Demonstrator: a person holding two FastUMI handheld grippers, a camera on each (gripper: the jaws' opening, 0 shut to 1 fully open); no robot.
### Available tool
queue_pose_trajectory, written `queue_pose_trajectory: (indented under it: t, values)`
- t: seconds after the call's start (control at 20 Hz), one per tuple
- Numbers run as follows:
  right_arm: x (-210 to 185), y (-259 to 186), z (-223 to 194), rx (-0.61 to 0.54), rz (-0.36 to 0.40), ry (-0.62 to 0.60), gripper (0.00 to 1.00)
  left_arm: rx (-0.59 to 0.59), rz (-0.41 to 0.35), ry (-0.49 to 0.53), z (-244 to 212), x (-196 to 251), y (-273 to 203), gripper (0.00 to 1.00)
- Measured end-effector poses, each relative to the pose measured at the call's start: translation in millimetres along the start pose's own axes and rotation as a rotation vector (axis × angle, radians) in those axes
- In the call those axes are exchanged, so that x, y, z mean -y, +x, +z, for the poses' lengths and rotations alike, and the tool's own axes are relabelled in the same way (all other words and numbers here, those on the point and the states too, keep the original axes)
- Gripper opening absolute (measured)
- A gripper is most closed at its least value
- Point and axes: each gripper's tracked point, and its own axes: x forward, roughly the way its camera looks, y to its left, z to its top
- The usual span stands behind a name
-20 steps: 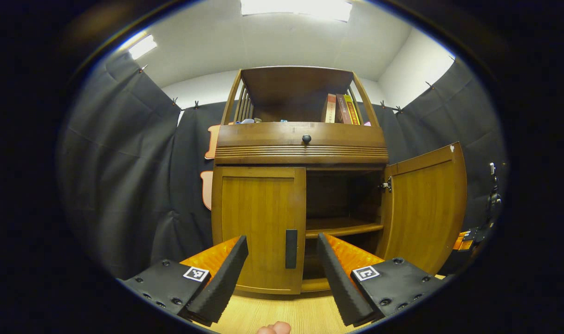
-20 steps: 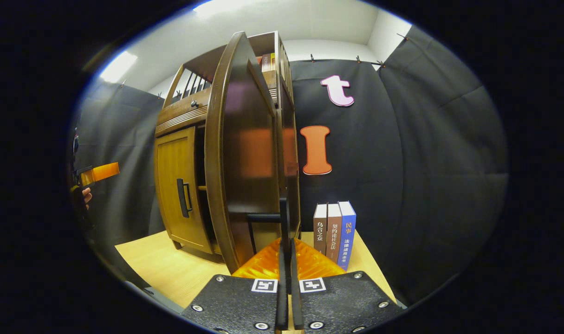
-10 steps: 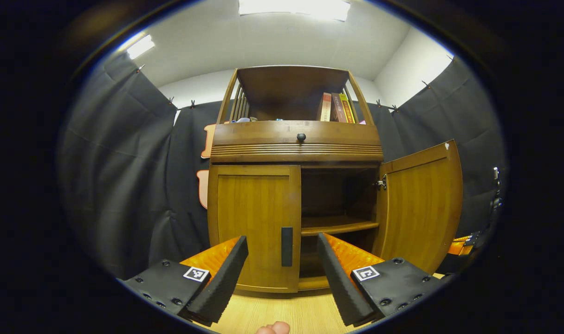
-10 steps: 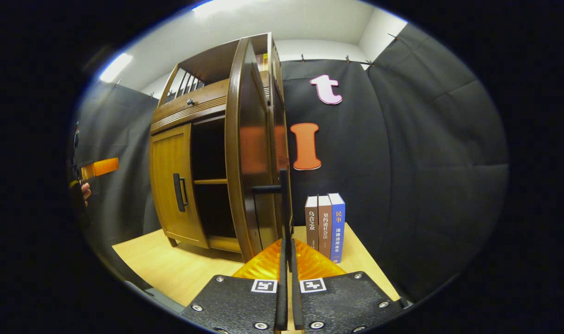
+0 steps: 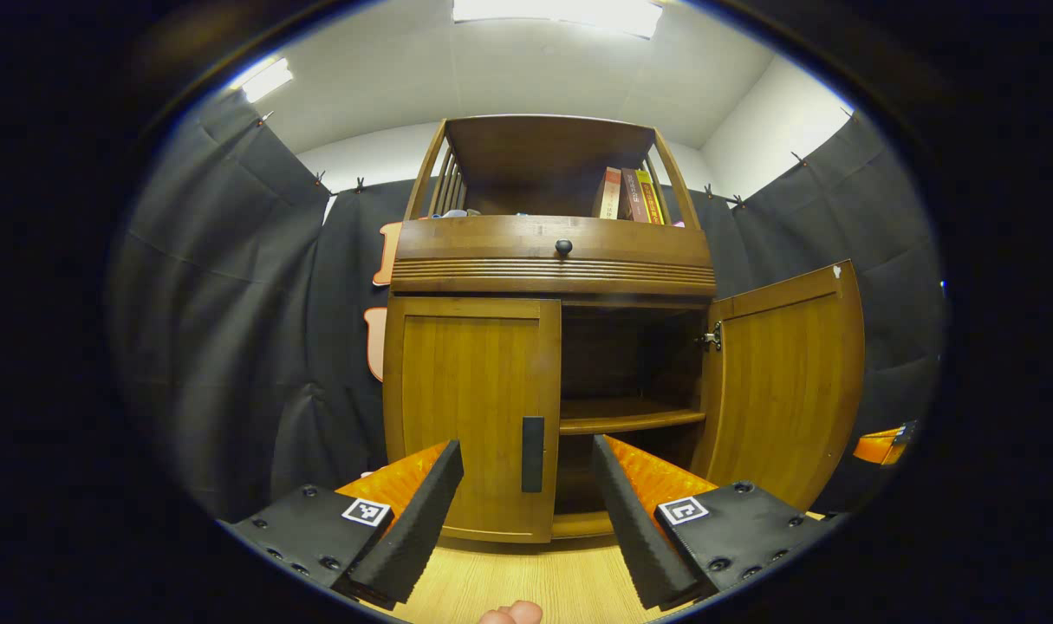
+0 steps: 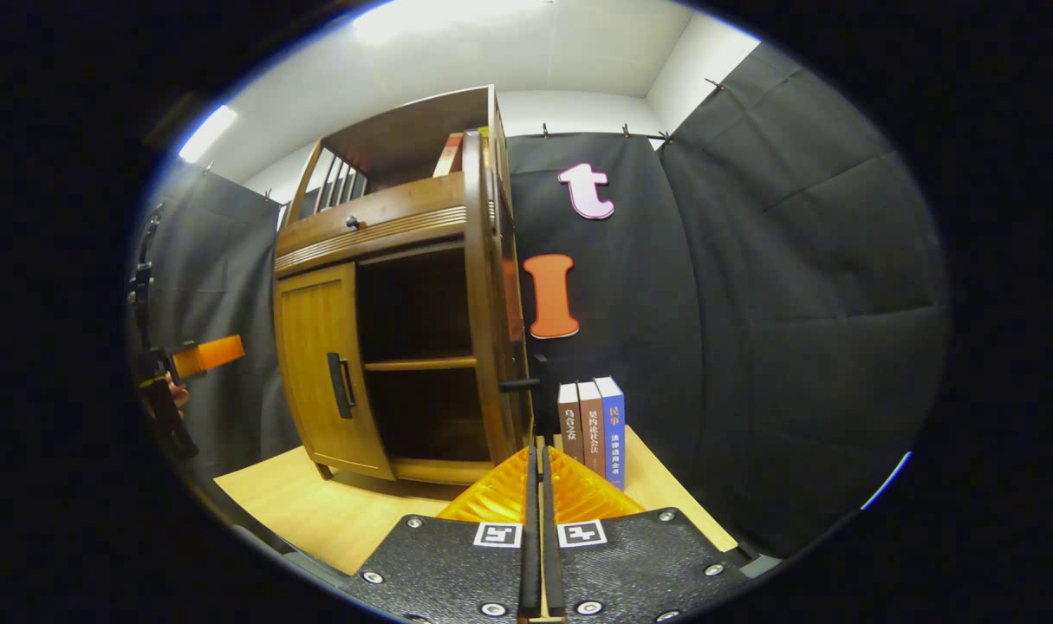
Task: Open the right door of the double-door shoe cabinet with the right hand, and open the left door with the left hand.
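The shoe cabinet [image 5: 552, 347] stands on the tabletop [image 5: 526, 581], dead ahead at twelve o'clock in the left gripper view. Its right door [image 5: 786, 381] is swung wide, showing the shelf [image 5: 630, 418] inside, while the left door [image 5: 470, 407] sits shut with its dark handle [image 5: 533, 454] upright along its inner edge.

The left gripper [image 5: 526, 494] hangs short of that handle with its jaws spread wide, holding nothing; the handle falls between the two fingers but well beyond them. In the right gripper view the right gripper [image 6: 540, 520] has its jaws pressed flat together, and the right door's handle [image 6: 530, 394] stands just past the tips at twelve o'clock. Whether they pinch it I cannot tell, since the tips and the handle overlap.

So the right half looks done and the left door is the step in hand. The risks, as I judge them: the left jaws could close beside the thin handle and slip off, or pull out of line with the hinge and drag the whole cabinet across the tabletop. The books [image 6: 591, 429] stand at about one o'clock beside the open door, so a further swing might knock them over.
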Motion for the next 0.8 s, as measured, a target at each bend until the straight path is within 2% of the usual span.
queue_pose_trajectory:
  t: [0.2,0.4,0.7,0.75,0.8]
  values:
    - [-36,-4,22,0.024,0.019,-0.023,0.01,-0.008,0.021,-0.01,0,-13,-4,0.95]
    - [-77,6,49,0.076,0.072,0.003,0.01,-0.007,0.058,-0.018,-1,-32,-6,0.95]
    - [-100,17,44,0.086,0.058,0.016,0.03,-0.001,0.095,-0.005,0,-60,-4,0.97]
    - [-103,19,42,0.076,0.065,0.012,0.0,0.002,0.099,0.0,1,-65,-4,0.97]
    - [-107,21,43,0.079,0.067,0.009,0.05,0.004,0.102,0.008,2,-68,-2,0.99]
